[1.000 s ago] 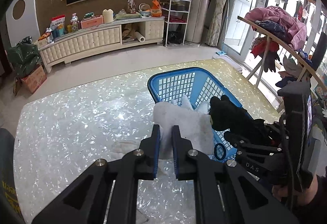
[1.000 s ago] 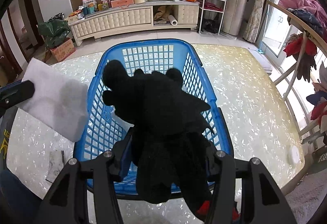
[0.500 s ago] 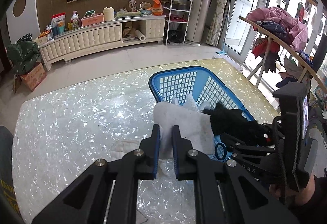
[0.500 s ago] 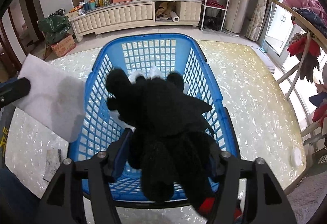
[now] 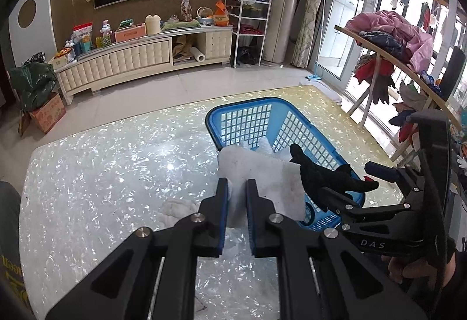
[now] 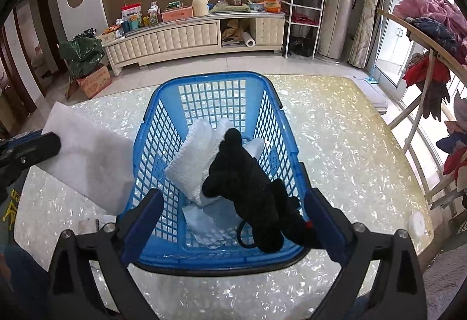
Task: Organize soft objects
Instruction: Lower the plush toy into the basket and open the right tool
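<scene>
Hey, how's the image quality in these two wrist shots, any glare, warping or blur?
Left wrist view: sparkling glare across the pearly table, straight lines bowed by fisheye, dark vignette corners. Right wrist view: same curved distortion, bright daylight from the windows at right; the blue basket and black plush toy look sharp, and the toy's dark fur hides detail.

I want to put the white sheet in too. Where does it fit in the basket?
The far end of the blue basket, beyond the white towel, is bare. The middle and near right are crowded by the towel and black plush toy. The near-left corner is also free.
</scene>
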Tool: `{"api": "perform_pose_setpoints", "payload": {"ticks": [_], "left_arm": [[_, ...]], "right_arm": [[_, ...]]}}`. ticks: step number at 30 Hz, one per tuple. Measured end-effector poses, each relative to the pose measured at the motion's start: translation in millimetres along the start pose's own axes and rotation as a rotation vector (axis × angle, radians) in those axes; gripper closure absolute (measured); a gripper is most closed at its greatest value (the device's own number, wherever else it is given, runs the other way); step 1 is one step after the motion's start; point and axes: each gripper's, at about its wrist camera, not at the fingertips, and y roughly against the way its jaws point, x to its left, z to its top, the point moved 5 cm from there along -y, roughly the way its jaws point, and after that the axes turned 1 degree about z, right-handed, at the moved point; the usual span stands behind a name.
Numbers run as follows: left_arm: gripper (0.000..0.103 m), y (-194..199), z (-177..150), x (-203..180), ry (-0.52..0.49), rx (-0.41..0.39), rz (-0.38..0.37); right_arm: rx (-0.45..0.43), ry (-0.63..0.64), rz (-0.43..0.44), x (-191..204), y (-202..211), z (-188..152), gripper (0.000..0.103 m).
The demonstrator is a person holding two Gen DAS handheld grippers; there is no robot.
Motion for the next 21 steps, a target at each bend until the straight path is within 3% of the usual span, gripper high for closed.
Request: {"api": "perform_pose_setpoints", "payload": {"ticks": [12,21], "left_arm": [[0.092,-3,6,-30,-0.042,-0.004,-0.014],[0.092,-26,15,-47,-0.078,0.024,-0.015]], "right_arm": [[-0.056,-0.016,-0.03,-17,13,2,0.002],[-0.04,-0.049,-0.029,-37,4,-4,0.002]]}}
